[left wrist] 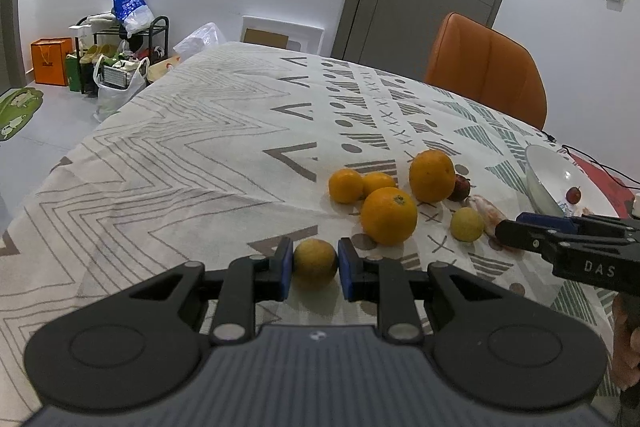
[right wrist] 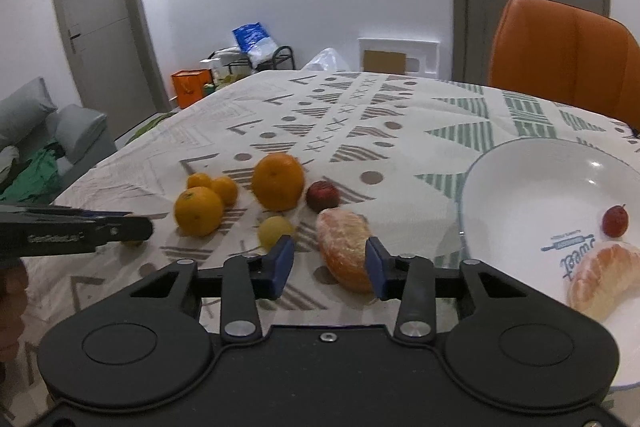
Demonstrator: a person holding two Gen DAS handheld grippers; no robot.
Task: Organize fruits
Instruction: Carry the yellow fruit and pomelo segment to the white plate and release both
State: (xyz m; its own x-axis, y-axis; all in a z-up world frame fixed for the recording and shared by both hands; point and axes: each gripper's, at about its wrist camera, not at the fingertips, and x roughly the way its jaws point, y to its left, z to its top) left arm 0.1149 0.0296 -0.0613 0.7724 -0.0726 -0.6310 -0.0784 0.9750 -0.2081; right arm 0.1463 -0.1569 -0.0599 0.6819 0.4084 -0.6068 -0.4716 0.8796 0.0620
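Now | left gripper [left wrist: 315, 263] clamped on small yellow-green citrus fruit [left wrist: 315, 263] on patterned tablecloth [left wrist: 180, 155] | right gripper [right wrist: 330, 265] jaws part-open around peeled orange segment chunk [right wrist: 346, 251], right pad touching | white bowl [right wrist: 520, 195] reads "Sweet" | "DAS" on gripper arm

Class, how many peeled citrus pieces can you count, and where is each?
2: one peeled piece on the tablecloth between the right claw's fingers; another peeled piece in the white bowl.
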